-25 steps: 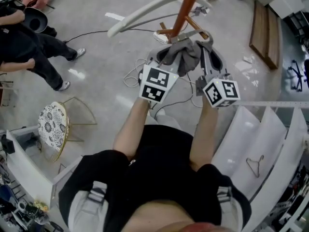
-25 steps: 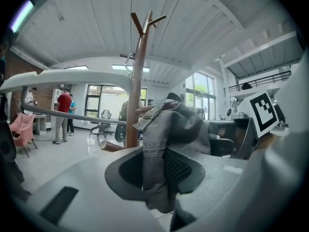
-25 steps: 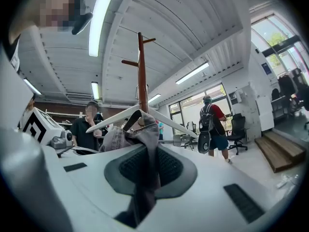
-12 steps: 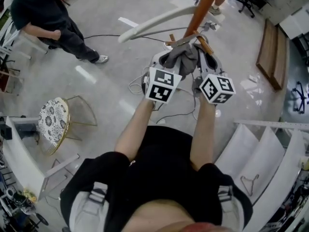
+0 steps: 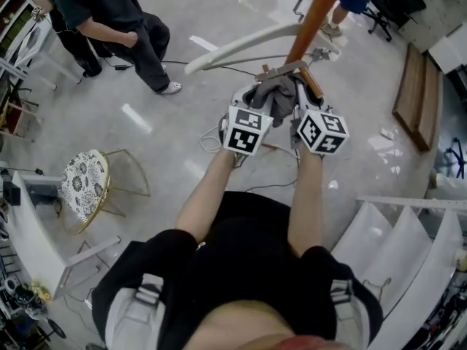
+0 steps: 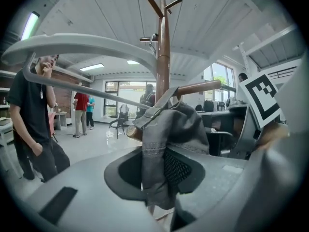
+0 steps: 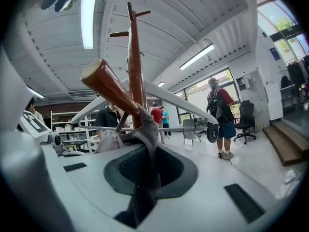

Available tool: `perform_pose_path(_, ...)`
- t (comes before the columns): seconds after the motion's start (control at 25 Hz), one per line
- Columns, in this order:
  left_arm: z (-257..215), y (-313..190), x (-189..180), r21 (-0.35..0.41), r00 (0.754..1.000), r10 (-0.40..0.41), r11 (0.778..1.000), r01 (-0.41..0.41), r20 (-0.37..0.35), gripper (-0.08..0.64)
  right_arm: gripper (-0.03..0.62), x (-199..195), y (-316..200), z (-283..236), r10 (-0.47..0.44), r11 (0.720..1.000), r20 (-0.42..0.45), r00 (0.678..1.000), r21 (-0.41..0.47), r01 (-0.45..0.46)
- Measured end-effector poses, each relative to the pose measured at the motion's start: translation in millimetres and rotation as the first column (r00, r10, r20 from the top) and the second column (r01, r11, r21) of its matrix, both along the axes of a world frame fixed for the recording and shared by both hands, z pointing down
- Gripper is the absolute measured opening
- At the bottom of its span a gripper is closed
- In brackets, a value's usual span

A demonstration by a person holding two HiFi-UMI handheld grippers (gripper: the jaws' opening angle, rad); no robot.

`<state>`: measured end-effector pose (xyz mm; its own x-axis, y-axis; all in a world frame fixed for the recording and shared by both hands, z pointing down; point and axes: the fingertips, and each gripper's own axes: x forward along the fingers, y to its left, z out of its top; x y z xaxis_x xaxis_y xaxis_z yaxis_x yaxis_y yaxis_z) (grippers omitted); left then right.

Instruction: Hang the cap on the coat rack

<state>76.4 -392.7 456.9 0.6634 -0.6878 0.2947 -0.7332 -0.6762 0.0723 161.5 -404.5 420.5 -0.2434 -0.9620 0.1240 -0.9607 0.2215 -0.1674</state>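
Soft and light, the cap (image 5: 281, 93) sags against the coat rack (image 5: 315, 17); left gripper (image 5: 257, 102) and right gripper (image 5: 300, 100) each pinch its cloth, best held by the stitched edge.

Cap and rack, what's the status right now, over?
Left gripper and right gripper both shut on the cap. Cap draped against a peg of the coat rack, not released. White curved bar nearby, not blocking. Over.
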Motion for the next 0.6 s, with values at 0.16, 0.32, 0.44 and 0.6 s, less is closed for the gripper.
perform_pose_path(0.16, 13, 2, 8, -0.039, 0.999, 0.033, 0.999, -0.032, 0.005, 0.078, 0.039, 5, 0, 8, -0.025, 0.999, -0.023, 0.999, -0.046, 0.024)
perform_pose_path(0.32, 15, 12, 10, -0.059, 0.991, 0.136, 0.989, -0.136, -0.01, 0.105, 0.146, 20, 8, 7, -0.034, 0.997, -0.014, 0.999, -0.068, 0.033)
perform_pose_path(0.44, 16, 19, 2, -0.08, 0.978, 0.207, 0.975, -0.206, 0.003, 0.15, 0.151, 27, 18, 2, -0.055, 0.997, 0.0, 0.998, -0.055, 0.055)
perform_pose_path(0.6, -4, 27, -11, -0.049, 0.961, 0.278, 0.959, -0.278, -0.006, 0.158, 0.15, 36, 32, -7, -0.105, 0.994, 0.007, 0.994, -0.04, 0.105)
